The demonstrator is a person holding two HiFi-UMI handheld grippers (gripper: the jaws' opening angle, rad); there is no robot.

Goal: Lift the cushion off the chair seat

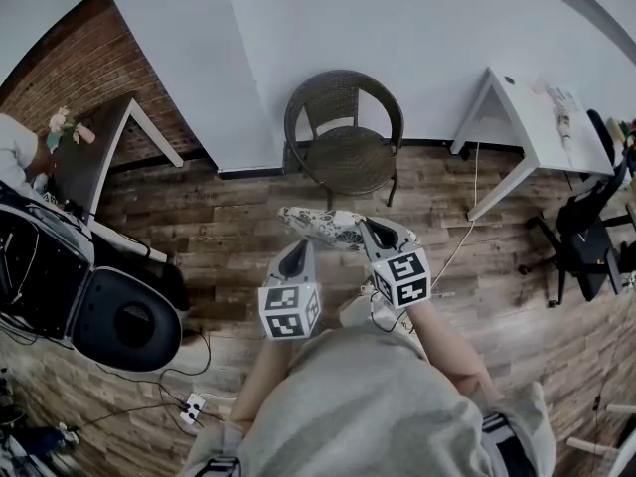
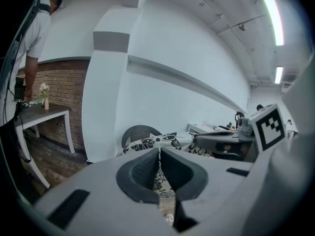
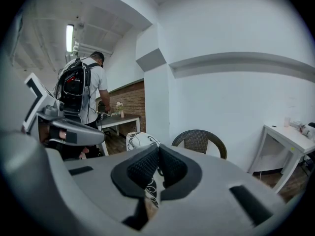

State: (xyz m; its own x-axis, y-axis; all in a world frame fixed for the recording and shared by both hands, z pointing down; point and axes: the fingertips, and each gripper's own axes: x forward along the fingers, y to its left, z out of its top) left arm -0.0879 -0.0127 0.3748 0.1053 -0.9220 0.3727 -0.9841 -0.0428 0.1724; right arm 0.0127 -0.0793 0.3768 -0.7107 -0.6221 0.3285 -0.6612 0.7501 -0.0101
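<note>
Both left gripper point(image 1: 298, 250) and right gripper point(image 1: 372, 229) clench black-and-white floral fabric cushion point(image 1: 323, 225), off brown wicker chair point(image 1: 346, 157); lift evenly, level.

One brown wicker chair point(image 1: 343, 137). One black-and-white patterned cushion point(image 1: 323, 225). Two claws: the left claw point(image 1: 298, 253) and the right claw point(image 1: 368, 230). Two desks: a dark desk point(image 1: 94, 162) and a white desk point(image 1: 532, 107). One black office chair point(image 1: 586, 241). One vase of flowers point(image 1: 62, 127). One power strip point(image 1: 191, 407) on the floor. Two ceiling light strips point(image 2: 273, 16) show in the left gripper view.
</note>
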